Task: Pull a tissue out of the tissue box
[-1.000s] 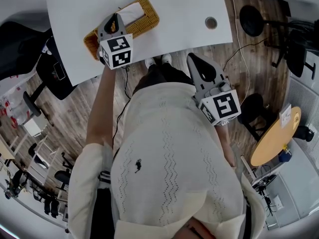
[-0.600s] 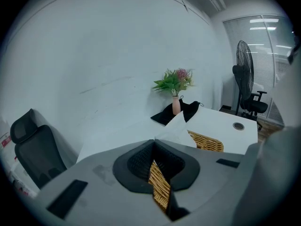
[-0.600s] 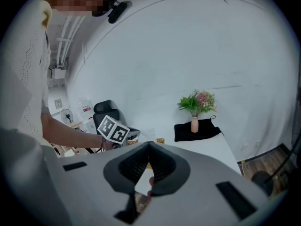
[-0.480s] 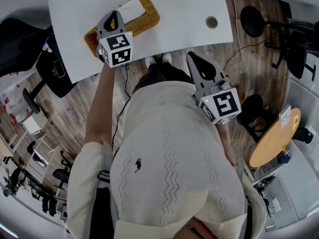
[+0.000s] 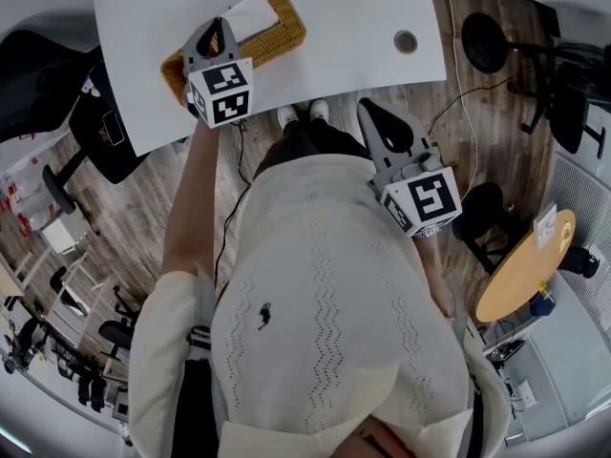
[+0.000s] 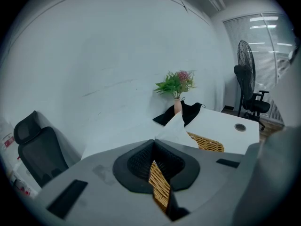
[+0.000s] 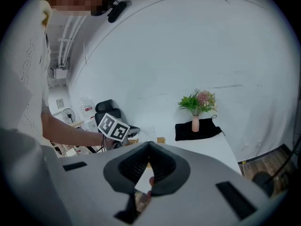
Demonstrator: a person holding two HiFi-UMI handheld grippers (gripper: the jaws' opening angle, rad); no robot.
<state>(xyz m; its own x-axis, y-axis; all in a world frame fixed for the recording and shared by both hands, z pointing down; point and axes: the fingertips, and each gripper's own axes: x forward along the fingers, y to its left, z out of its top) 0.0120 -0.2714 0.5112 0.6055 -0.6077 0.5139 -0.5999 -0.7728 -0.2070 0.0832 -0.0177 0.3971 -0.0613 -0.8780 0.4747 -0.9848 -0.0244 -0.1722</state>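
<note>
left gripper view: left gripper [image 6: 153,142] jaws closed, tips apparently pinching the edge of the tissue [image 6: 177,130], which stands up from the woven tissue box [image 6: 208,143] on the white table [image 6: 225,124]. right gripper [image 7: 149,144] closed, empty, off the table. risk: box unheld, so a snagged sheet could lift it; thin pinch may tear.

Table [image 5: 334,27]: bare stretch right of wicker box [image 5: 282,38] up to cable hole [image 5: 405,42], open passage. Left gripper [image 5: 221,29], closed on tissue [image 5: 250,10], over box. Far end blocked: vase [image 6: 178,105] on black cloth [image 6: 190,113]. Chair [image 5: 100,127] crowds table's left edge. Right gripper [image 5: 368,113], closed, off table near torso.
</note>
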